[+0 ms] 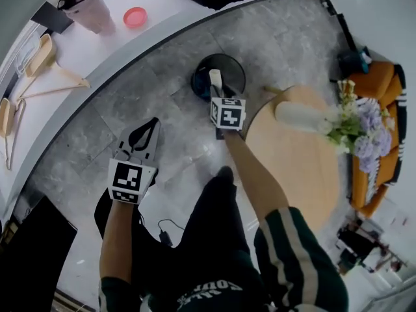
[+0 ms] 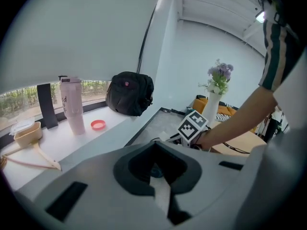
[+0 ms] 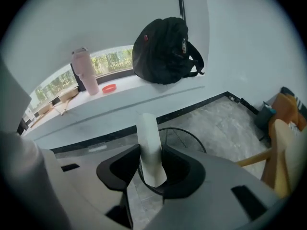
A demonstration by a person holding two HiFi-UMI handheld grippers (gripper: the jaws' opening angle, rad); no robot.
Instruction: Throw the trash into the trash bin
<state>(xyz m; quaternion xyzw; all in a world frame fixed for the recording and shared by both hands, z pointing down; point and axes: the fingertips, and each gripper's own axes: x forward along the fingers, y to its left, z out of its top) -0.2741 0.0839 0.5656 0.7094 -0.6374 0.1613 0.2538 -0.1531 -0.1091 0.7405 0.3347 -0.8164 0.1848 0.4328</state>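
A black round trash bin (image 1: 229, 65) stands on the grey stone floor beside a table. My right gripper (image 1: 218, 91) hangs over its near rim, shut on a white roll of trash (image 1: 215, 78) that sticks up out of the jaws. In the right gripper view the roll (image 3: 148, 143) stands between the black pads of my right gripper (image 3: 152, 170), with the bin's wire rim (image 3: 193, 139) just behind. My left gripper (image 1: 154, 122) is lower left of the bin, over bare floor, its tips together with nothing in them. The left gripper (image 2: 156, 176) points toward the bin.
A round wooden table (image 1: 299, 155) with a white vase of flowers (image 1: 302, 117) is right of the bin. An orange sofa (image 1: 383, 83) lies beyond. A white ledge (image 1: 162, 5) holds a pink tumbler (image 1: 91, 8), a red lid (image 1: 135, 17), hangers (image 1: 45, 77) and a black backpack (image 3: 165, 51).
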